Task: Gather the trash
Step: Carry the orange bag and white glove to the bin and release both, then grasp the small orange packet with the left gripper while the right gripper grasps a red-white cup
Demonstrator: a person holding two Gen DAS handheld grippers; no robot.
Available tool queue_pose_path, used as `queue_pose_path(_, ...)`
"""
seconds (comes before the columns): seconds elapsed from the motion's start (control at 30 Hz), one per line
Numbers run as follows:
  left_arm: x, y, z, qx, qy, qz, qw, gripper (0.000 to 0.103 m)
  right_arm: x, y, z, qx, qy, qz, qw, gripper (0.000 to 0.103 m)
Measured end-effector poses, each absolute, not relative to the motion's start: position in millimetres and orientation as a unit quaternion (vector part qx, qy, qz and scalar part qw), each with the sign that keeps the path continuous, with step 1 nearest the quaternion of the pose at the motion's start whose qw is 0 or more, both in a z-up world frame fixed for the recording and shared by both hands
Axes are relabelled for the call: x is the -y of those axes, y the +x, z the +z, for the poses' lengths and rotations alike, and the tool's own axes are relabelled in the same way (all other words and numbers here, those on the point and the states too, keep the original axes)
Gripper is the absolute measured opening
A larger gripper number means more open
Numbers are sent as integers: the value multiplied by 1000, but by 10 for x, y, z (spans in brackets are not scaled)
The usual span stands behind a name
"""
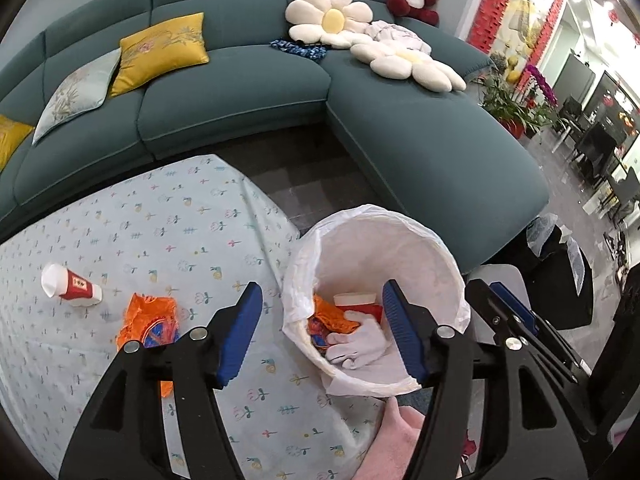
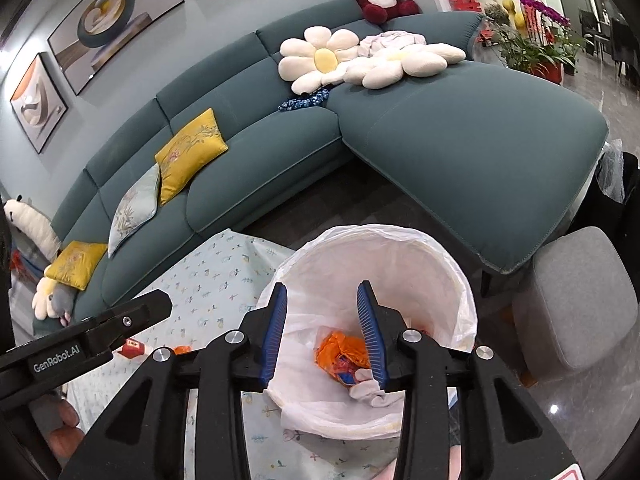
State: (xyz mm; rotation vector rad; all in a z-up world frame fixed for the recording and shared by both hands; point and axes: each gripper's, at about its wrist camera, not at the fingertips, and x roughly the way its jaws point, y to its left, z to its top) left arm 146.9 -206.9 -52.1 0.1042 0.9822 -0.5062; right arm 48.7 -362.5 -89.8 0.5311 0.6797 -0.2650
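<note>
Left wrist view looks down past the left gripper (image 1: 322, 332), whose jaws stand well apart with nothing between the blue pads; the left pad hangs over the table (image 1: 168, 224), the right pad over the mouth of the trash bin (image 1: 440, 248). Inside the bin, between and just beyond the jaws, lie three pieces of trash: one orange wrapper (image 1: 326, 320), one red paper cup (image 1: 358, 304) and one white glove (image 1: 360, 342), the glove close against the right pad's inner side. On the flower-print cloth of the table, to the left of the left jaw, two more pieces are left: a second orange wrapper (image 1: 150, 320), touching or partly hidden by that jaw's black arm, and farther left a second red paper cup (image 1: 70, 284) lying on its side, well apart from the jaws. Right wrist view shows the right gripper (image 2: 322, 320) directly above the bin (image 2: 460, 272), its jaws partly open and empty; the orange wrapper (image 2: 340, 350) lies in the bin between them, and the white glove (image 2: 366, 386) sits under the tip of the right pad, whether touching it I cannot tell. One bin is in view, lined with a white bag.
</note>
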Motion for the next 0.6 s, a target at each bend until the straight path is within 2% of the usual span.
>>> queue_pose_path(0.23,1747,1500,-555,-472,33,-215,854,60,3331,557,-815,-332,242,-104,906,38)
queue_pose_path(0.4,1478,1533,-618,-478,21,-190,858,69,3068,621,-785,-338,229,-85,909,42)
queue_pose_path(0.6,1097,1614,-788,-495,2,-153,855,73,2788,729,-830,-350,223,-63,907,42)
